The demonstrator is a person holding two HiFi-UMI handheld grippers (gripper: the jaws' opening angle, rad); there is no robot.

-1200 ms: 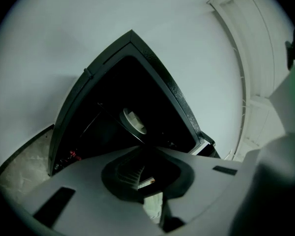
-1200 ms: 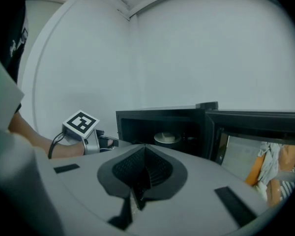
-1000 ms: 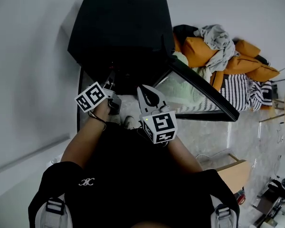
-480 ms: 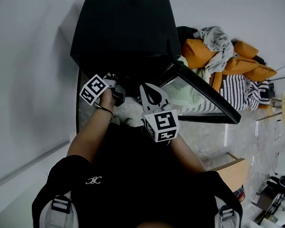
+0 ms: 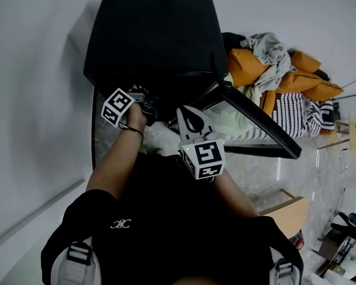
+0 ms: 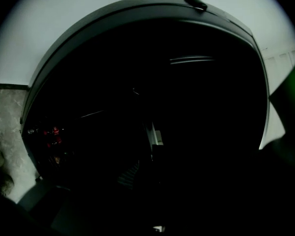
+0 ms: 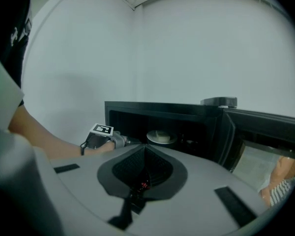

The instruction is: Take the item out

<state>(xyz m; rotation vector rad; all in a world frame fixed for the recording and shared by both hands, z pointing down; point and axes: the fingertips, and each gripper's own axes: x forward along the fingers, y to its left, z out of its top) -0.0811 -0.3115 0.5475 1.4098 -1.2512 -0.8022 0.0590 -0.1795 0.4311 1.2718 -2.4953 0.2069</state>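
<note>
Landmark: a black boxy microwave oven (image 5: pixel 151 34) with its glass-panelled door (image 5: pixel 255 123) swung open to the oven's right.
Right hand-held gripper (image 7: pixel 145 149): held outside the oven, just in front of its mouth. Its jaws are closed tip to tip with nothing between them.
Left hand-held gripper (image 5: pixel 147 104): at the left side of the oven's mouth, tips reaching just inside. Its jaws have just been opening and stand narrowly apart. The oven's cavity is too dark to show anything between them.
Item: a round white plate (image 7: pixel 161 138) carrying a pale lump (image 7: pixel 162 133). It sits inside the oven near the middle of the opening, to the right of the left hand-held gripper and apart from it.
Beyond the oven's door: a heap of orange cushions (image 5: pixel 296 79) with grey and striped cloth.
Behind the oven: a plain white wall (image 5: pixel 35 52).
</note>
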